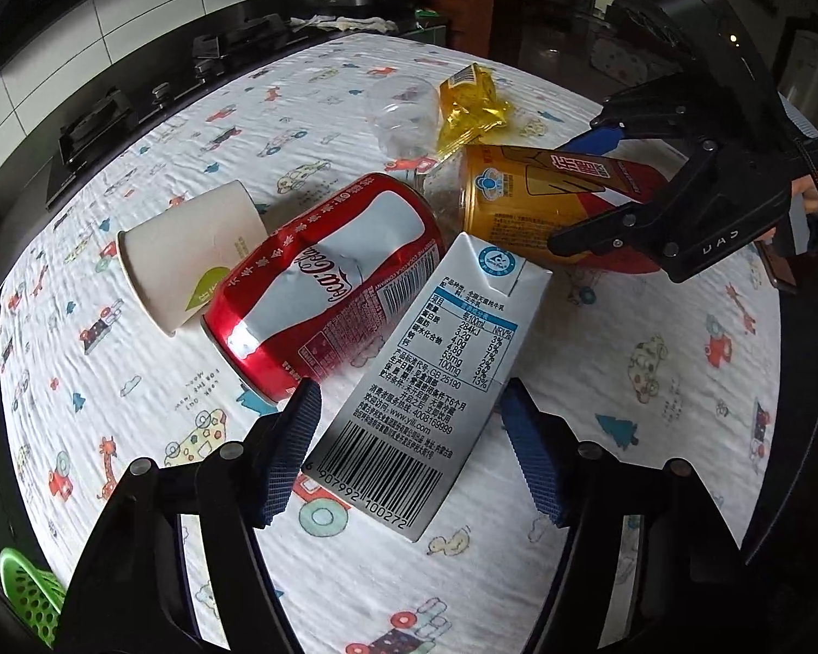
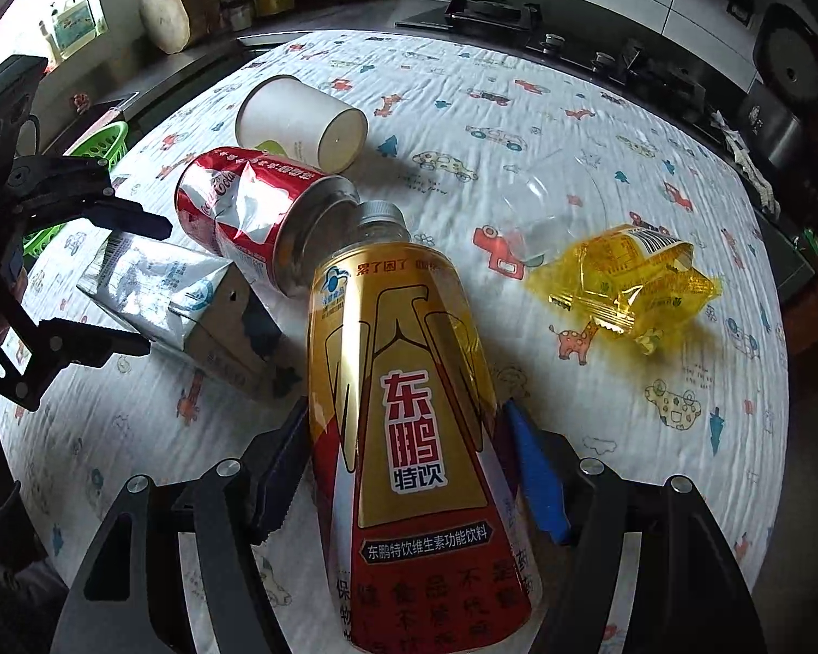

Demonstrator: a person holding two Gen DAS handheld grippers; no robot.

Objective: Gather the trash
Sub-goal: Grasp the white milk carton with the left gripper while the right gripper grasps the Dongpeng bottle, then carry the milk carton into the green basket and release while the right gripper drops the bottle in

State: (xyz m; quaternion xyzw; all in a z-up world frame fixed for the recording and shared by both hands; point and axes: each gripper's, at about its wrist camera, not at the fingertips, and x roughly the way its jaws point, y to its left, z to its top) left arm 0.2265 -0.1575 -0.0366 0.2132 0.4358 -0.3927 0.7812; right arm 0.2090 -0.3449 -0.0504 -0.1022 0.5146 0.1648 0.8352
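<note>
- left tool [image 1: 411,447] sits around the milk carton [image 1: 409,387], pads not quite touching it
- right tool [image 2: 409,468] clamped on the yellow bottle [image 2: 409,414]
- dented red can [image 1: 327,283] lying on the worktop [image 1: 654,409]

The left hand-held gripper [image 1: 411,430] tilts steeply down, its blue-padded fingers [image 1: 294,436] straddling the milk carton [image 1: 409,381], left pad against its edge, right pad just clear. The right hand-held gripper [image 2: 409,463] tilts down too, both pads pressed on the yellow bottle [image 2: 409,409].
</note>
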